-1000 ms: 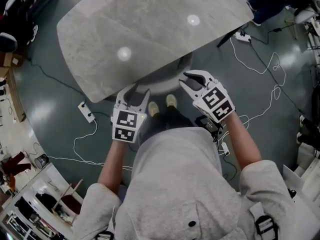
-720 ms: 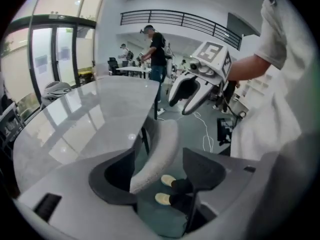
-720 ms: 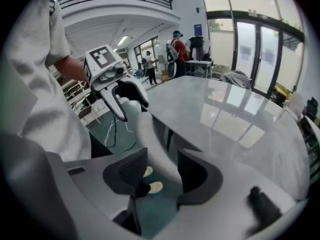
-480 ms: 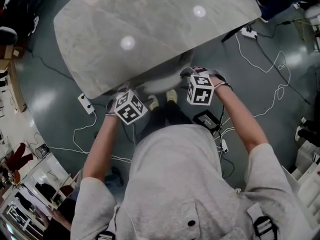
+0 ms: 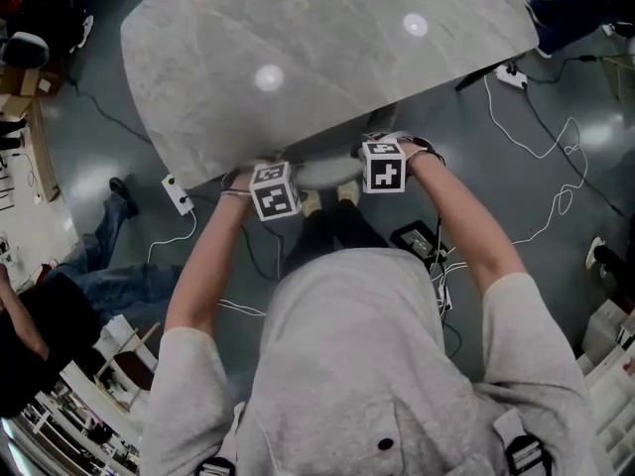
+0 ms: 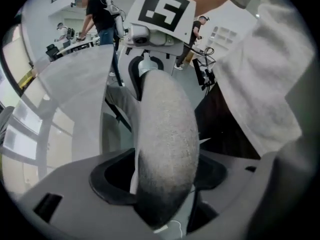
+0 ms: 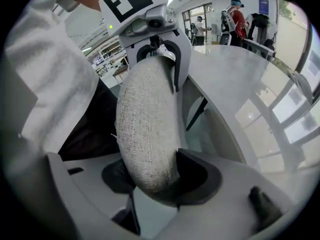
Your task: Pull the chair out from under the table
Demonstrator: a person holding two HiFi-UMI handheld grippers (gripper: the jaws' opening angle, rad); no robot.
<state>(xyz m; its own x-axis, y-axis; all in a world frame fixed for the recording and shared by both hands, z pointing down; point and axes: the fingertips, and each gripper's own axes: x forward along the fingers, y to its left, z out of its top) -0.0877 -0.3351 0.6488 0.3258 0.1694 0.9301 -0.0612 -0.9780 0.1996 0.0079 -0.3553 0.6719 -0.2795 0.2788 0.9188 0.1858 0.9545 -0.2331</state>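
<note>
Two tongs, both clamped on one chair.

- Left tongs point(image 5: 266, 175): in its own view point(image 6: 162, 179) the jaws are closed in on the chair's padded back rim point(image 6: 165, 129), one on each side of the grey fabric, touching it.
- Right tongs point(image 5: 385, 155): same hold. In its own view point(image 7: 160, 176) the jaws pinch the woven rim point(image 7: 147, 119) from both sides.
- Each gripper view shows the other tongs further along the same rim, with the marker cube on top: right tongs point(image 6: 150, 31) and left tongs point(image 7: 150, 29).

Chair point(image 5: 322, 173): one. Only a strip of the curved back shows in the head view, between the two cubes, right at the near edge of the worktop point(image 5: 327, 58). The seat is hidden under the slab.

Worktop: one, pale marbled top with rounded corners. Two light spots are reflected in it.

Person: grey hoodie point(image 5: 357, 365), both forearms reaching forward. Two light shoes point(image 5: 346, 194) are just behind the chair back.

Floor: dark and glossy, with white cables looping on both sides. Two power strips, one left point(image 5: 177, 194) and one upper right point(image 5: 511, 75).

Others: a leg in jeans point(image 5: 99, 256) at the left edge of the head view. Several people stand far off in both gripper views.
</note>
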